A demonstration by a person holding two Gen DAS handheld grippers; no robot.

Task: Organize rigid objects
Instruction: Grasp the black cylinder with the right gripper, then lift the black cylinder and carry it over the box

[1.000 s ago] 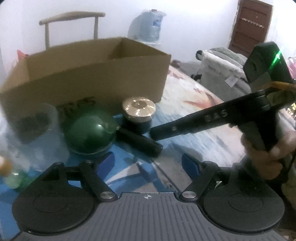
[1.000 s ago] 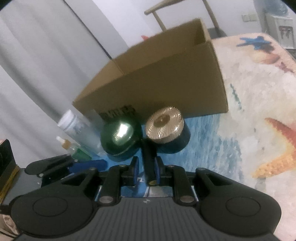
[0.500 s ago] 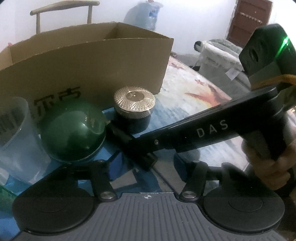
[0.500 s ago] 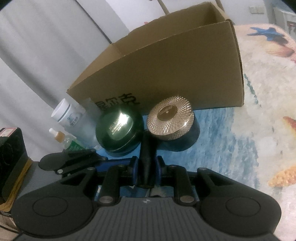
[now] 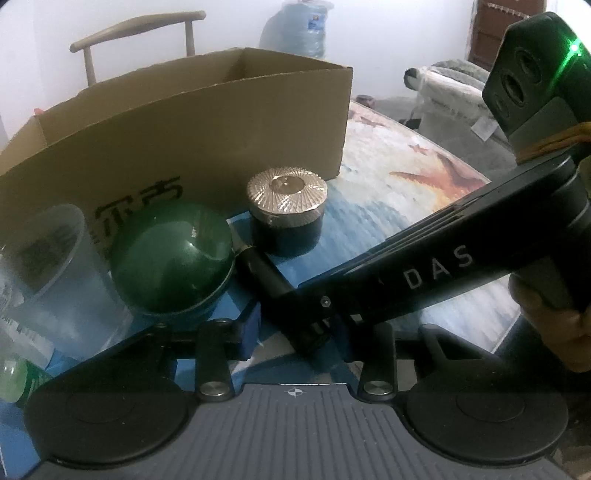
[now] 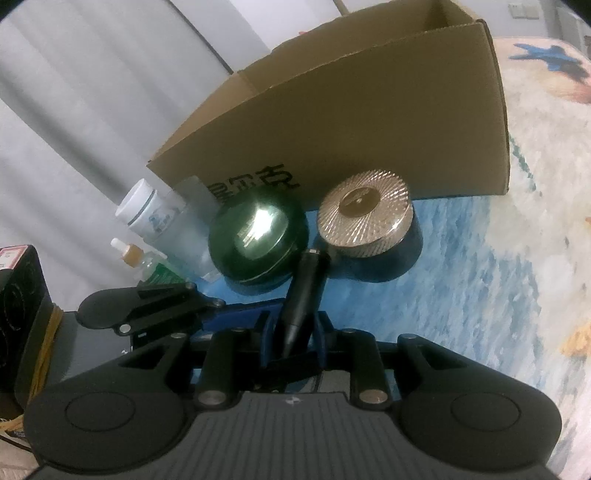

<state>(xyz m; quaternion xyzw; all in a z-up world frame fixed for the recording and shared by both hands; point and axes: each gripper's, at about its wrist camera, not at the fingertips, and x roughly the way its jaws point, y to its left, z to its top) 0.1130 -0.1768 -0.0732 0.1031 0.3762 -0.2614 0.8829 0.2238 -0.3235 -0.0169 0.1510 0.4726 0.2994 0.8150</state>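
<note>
1. Nearest are the two grippers, which cross over one black pen (image 6: 304, 284).
2. The left gripper (image 5: 299, 328) is closing with the pen's near end between its jaws. Its visible blue pad (image 5: 251, 325) stands just off the pen, and the other pad is hidden behind the right gripper.
3. The right gripper (image 6: 294, 332) comes in from the right, held by one hand (image 5: 554, 325). Its jaws are opening with the pen's tapered end between them, and the pads look just clear of it.
4. The pen lies on the table (image 6: 480, 277), slanting away, with its far end in the gap between two jars.
5. There are two jars side by side, close together. The green jar (image 5: 171, 258) has a domed lid, and the dark jar (image 5: 286, 210) has a ribbed gold lid. Both stand upright, just in front of the box.
6. Left of the green jar is one frosted cup (image 5: 55, 266), just beside it. Further left are two bottles, one white bottle (image 6: 142, 210) and one dropper bottle (image 6: 133, 256) with a green label.
7. Behind the jars stands one open cardboard box (image 5: 221, 129), with print on its near wall. I cannot see what is inside it.
8. Farthest off are one chair (image 5: 136, 29) and one water jug (image 5: 299, 29), both against the wall.
</note>
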